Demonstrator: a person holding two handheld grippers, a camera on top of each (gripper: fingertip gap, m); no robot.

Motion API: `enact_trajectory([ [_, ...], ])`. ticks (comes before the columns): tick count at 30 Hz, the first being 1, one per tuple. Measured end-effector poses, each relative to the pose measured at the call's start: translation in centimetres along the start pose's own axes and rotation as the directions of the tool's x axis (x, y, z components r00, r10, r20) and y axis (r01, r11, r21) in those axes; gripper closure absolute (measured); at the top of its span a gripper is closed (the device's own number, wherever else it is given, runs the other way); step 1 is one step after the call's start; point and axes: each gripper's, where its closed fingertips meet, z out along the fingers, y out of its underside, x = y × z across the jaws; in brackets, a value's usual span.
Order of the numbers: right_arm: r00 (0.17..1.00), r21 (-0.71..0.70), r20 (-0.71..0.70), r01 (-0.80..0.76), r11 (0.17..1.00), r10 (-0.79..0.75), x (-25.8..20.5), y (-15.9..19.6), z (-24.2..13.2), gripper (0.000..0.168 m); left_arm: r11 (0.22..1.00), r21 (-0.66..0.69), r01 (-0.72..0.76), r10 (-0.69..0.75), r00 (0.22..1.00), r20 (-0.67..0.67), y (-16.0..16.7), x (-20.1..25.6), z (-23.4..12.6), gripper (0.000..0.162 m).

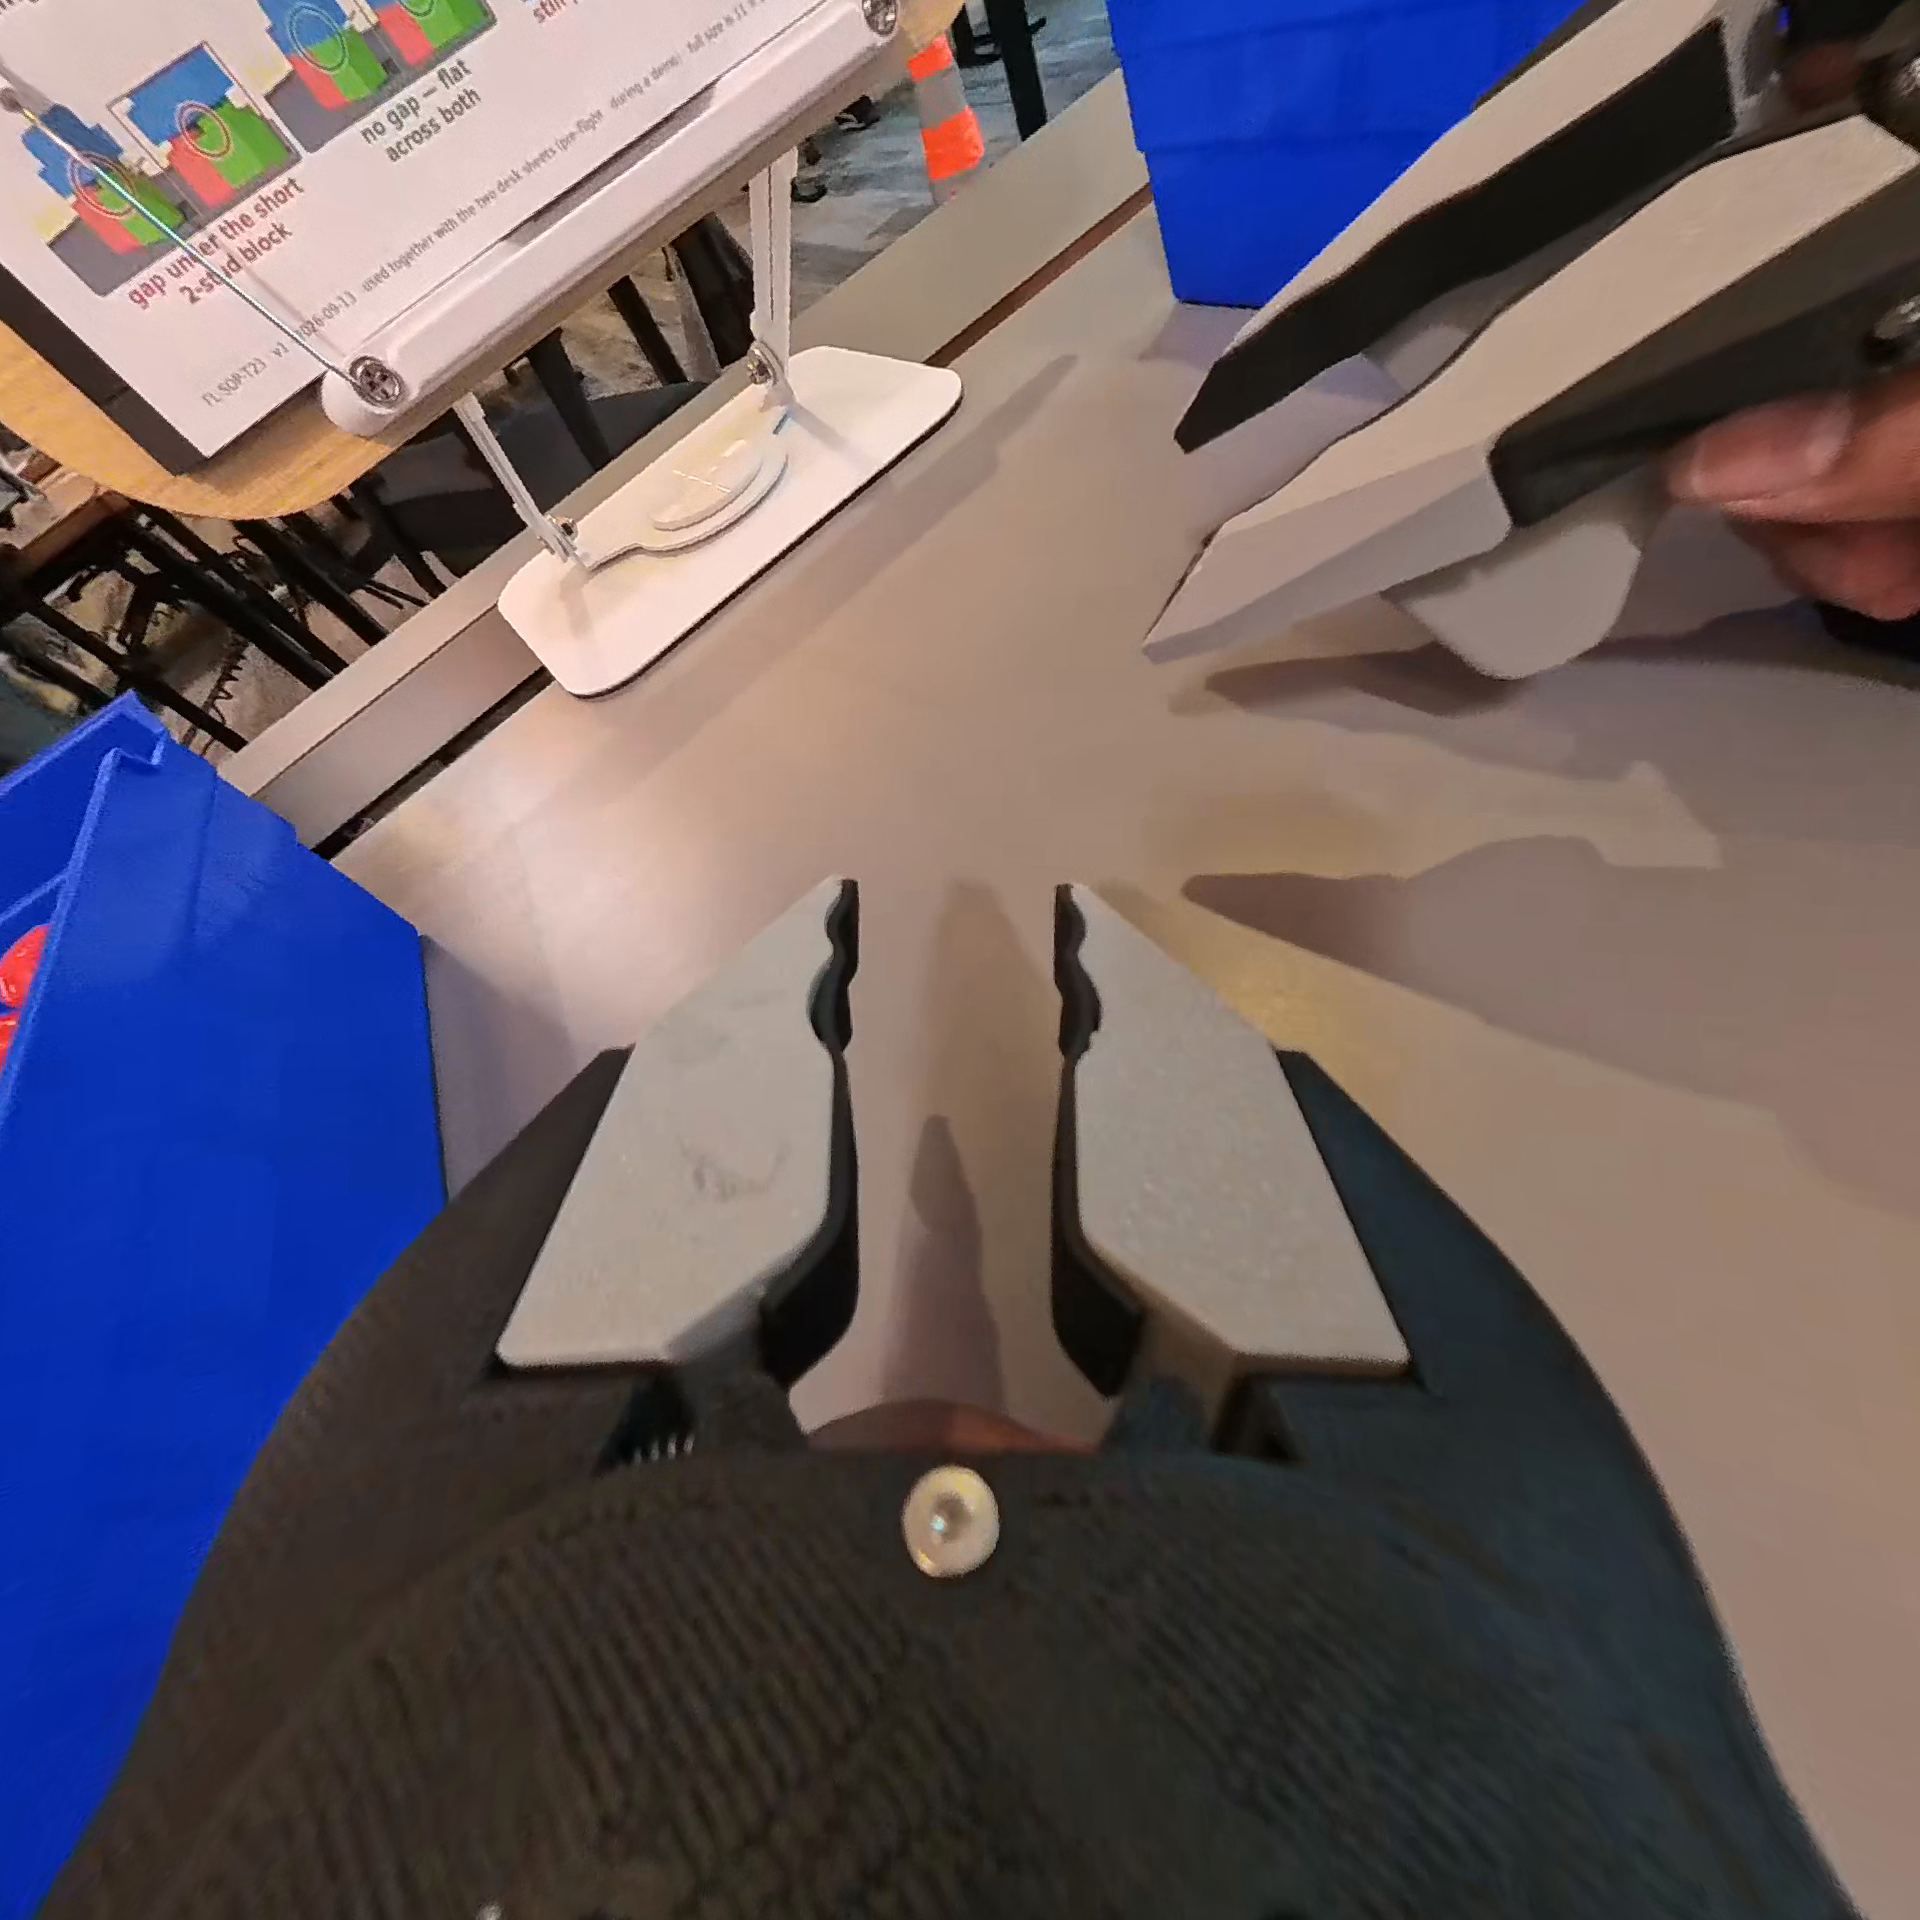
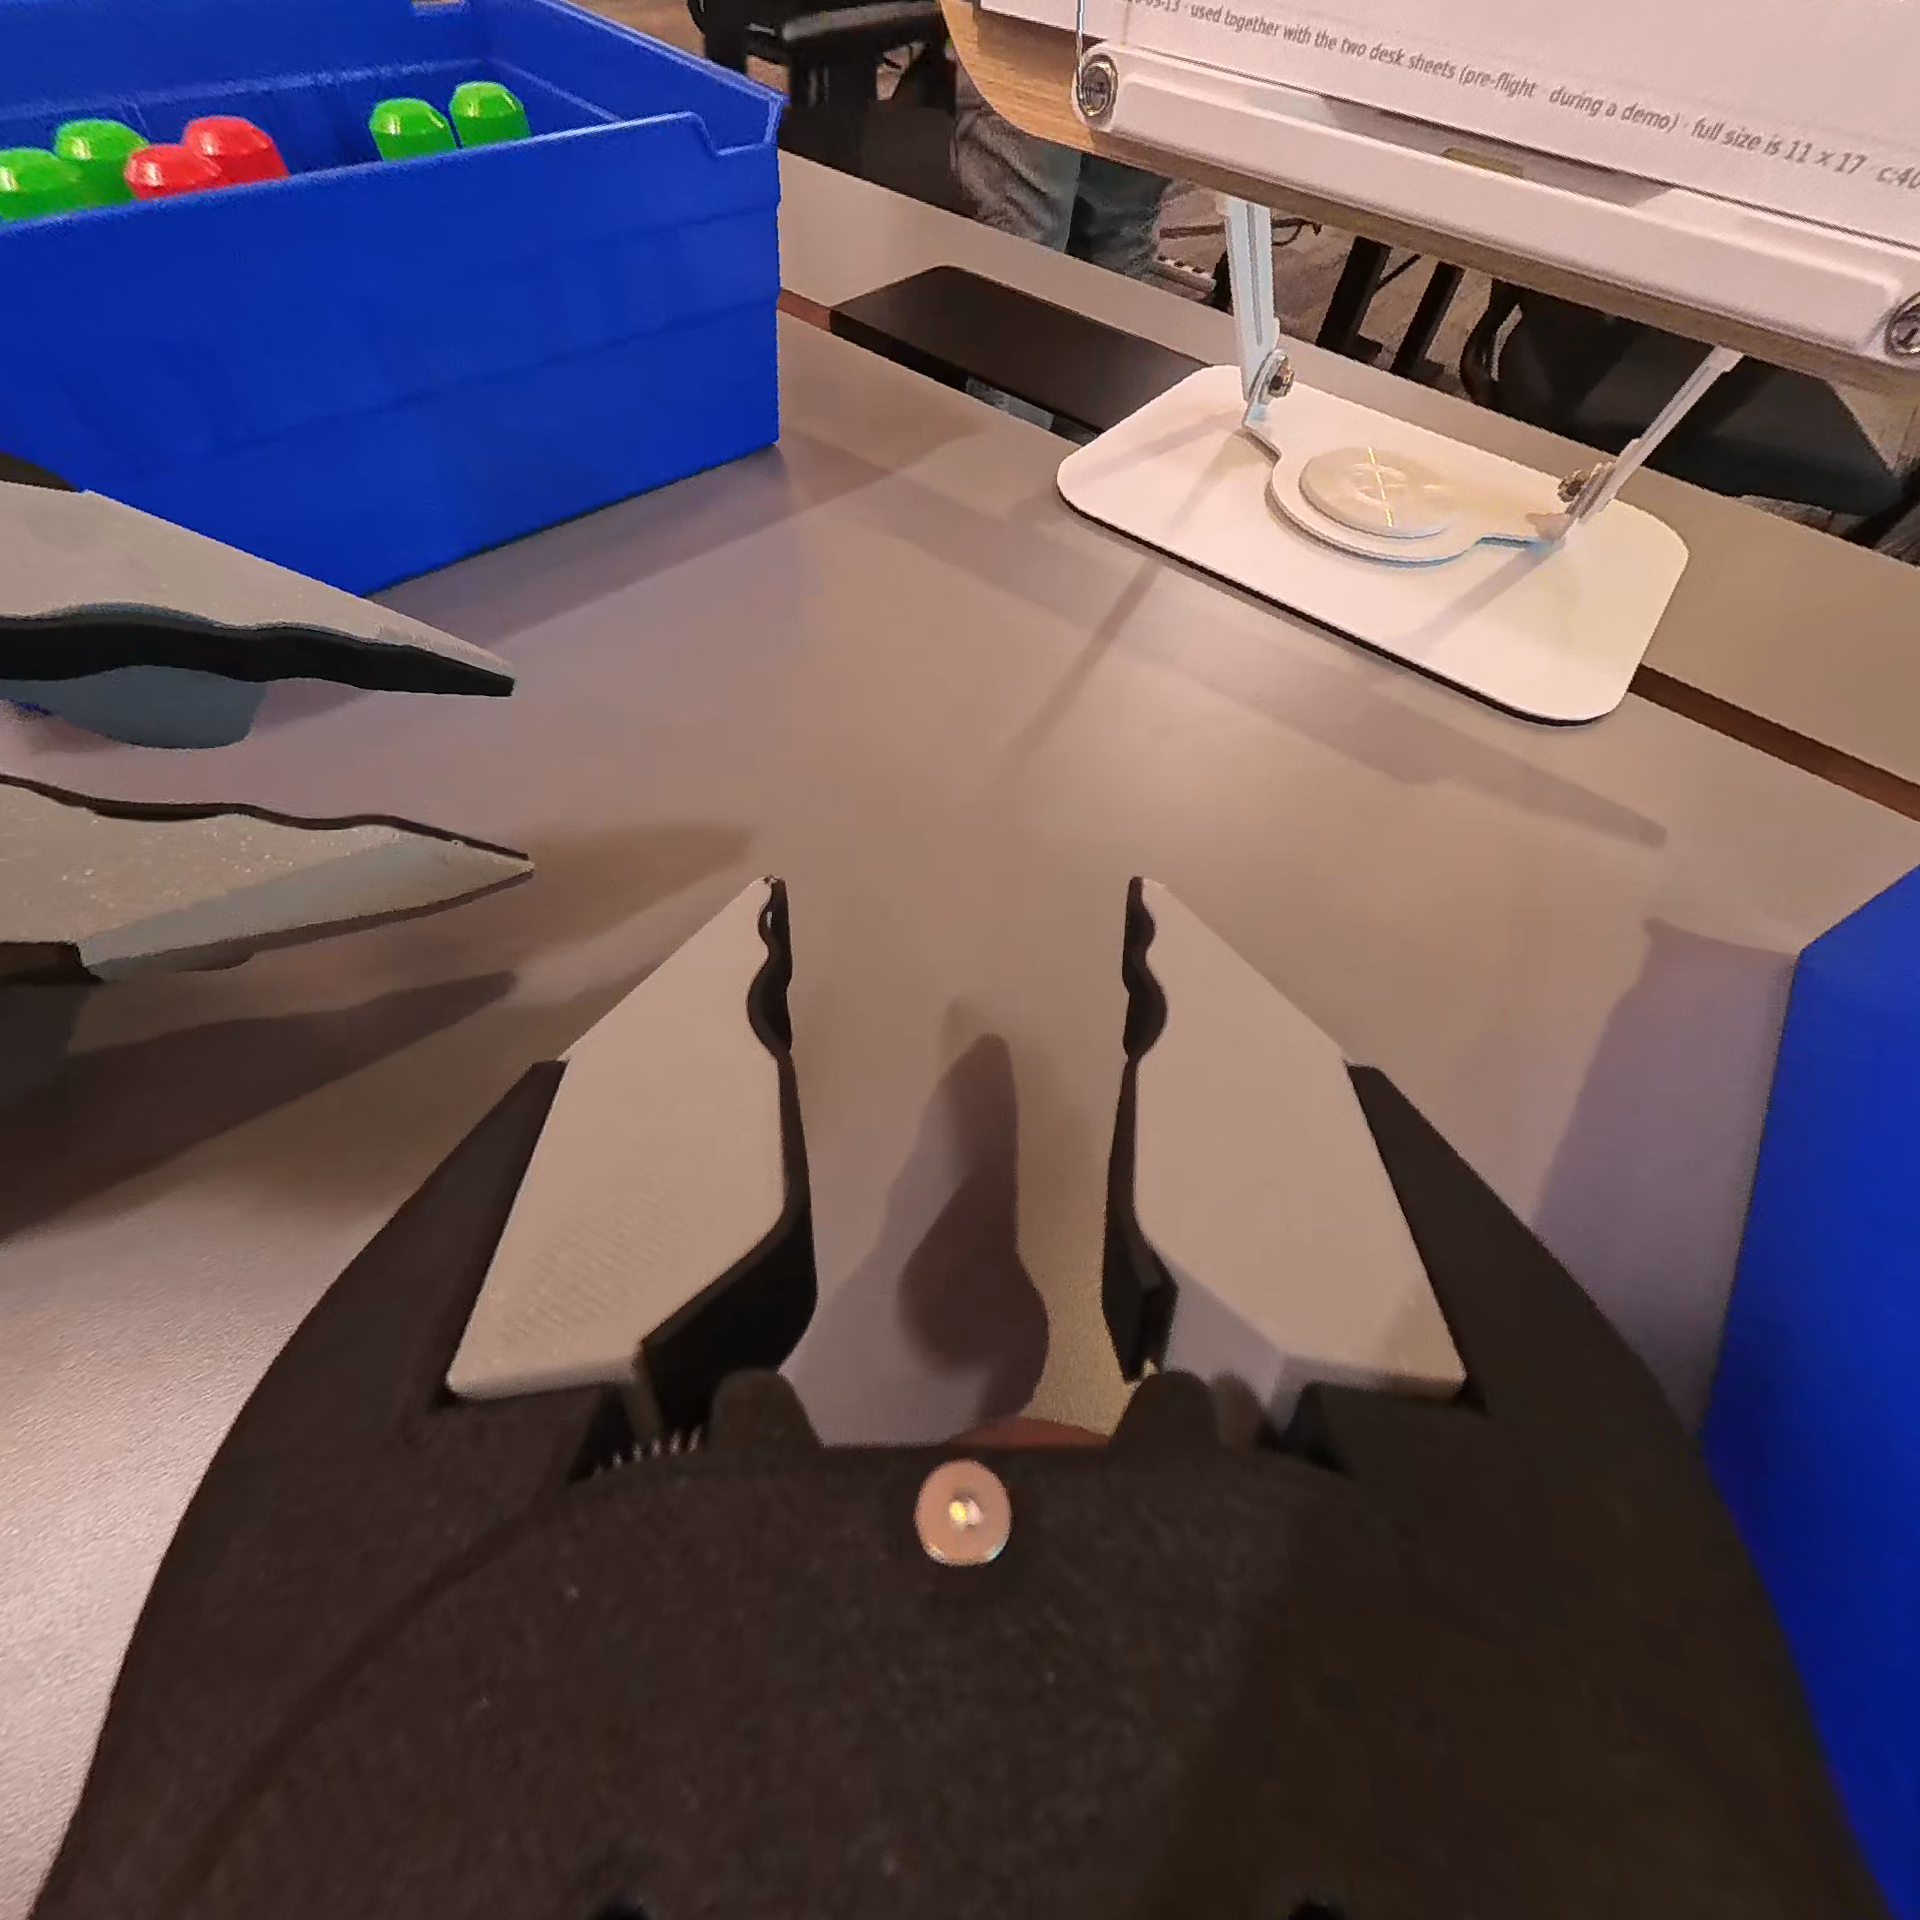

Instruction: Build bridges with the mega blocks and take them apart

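In the right wrist view a blue bin stands far left on the grey table, and in it lie the mega blocks, green and red, only their rounded studs showing over the rim. They look like light, stiff, hollow plastic with a smooth skin, so I judge a grip across two flat side walls would hold best, since the domed studs would likely slip. Just right of the bin, the left tool hovers over the bare table, jaws parted a modest way and holding nothing. Mid-table at the back stands a white document stand bearing a printed sheet. Further right the right tool hangs low, its jaws spread somewhat wider and also empty. A second blue bin sits at the far right edge, its contents hidden. No bridge is started yet
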Motion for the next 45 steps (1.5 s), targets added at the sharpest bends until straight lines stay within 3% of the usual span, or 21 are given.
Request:
enact_trajectory([
  [23,1.0,-0.001,0.022,-0.009,1.0,0.009,-0.3,0.1,0.0,0.108,1.0,0.009,-0.027,0.027,0.999,0.033,-0.3,-0.8,-0.5,0.126],
  [27,1.0,0.005,0.006,-0.007,1.0,0.006,0.3,0.0,-0.1,0.109,0.997,0.062,0.047,-0.056,0.987,0.15,-0.7,-4.6,-3.5,0.123],
  [29,1.0,0.014,0.007,-0.022,1.0,0.022,0.6,-0.1,-0.3,0.109,0.998,0.032,0.062,-0.067,0.976,0.208,-0.3,-7.1,-6.0,0.119],
  [32,0.999,0.025,0.013,-0.033,0.999,0.033,0.8,-0.3,-0.4,0.11,0.997,-0.017,0.078,-0.07,0.957,0.28,0.2,-11.6,-10.6,0.124],
  [35,0.999,0.028,0.015,-0.03,0.999,0.03,0.7,-0.5,-0.4,0.11,0.974,-0.06,0.218,-0.181,0.911,0.37,2.5,-17.8,-14.2,0.12],
  [40,1.0,0.039,0.02,-0.011,0.999,0.011,0.3,-0.8,-0.6,0.111,0.816,-0.234,0.529,-0.399,0.808,0.434,12.1,-23.0,-14.2,0.11],
  [45,1.0,0.053,0.019,-0.019,0.998,0.018,0.5,-1.1,-0.9,0.111,0.791,-0.313,0.525,-0.328,0.797,0.507,15.1,-23.5,-12.7,0.108],
])
